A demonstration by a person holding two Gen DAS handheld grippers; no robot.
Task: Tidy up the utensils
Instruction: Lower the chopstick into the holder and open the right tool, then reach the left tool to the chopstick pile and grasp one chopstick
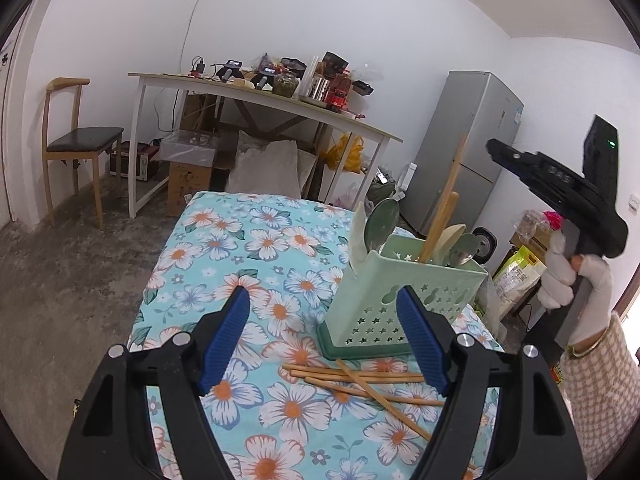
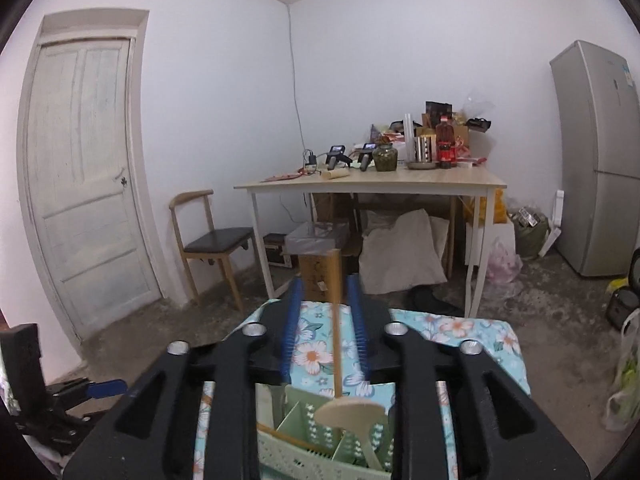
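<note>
**Dropping a chopstick into the caddy**

Hovering wide open, the left tool (image 1: 324, 336) waits over loose chopsticks (image 1: 360, 380) on the floral desk (image 1: 224, 240). The right tool (image 2: 329, 320), jaws slack around one chopstick (image 2: 336, 320), should release it straight down into the green caddy (image 1: 400, 296).

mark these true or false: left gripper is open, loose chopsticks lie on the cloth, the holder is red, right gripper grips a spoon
1. The left gripper is open. True.
2. Loose chopsticks lie on the floral cloth. True.
3. The utensil holder is red. False: it is light green.
4. The right gripper grips a spoon. False: its jaws stand apart, with an upright chopstick between them, untouched.
</note>
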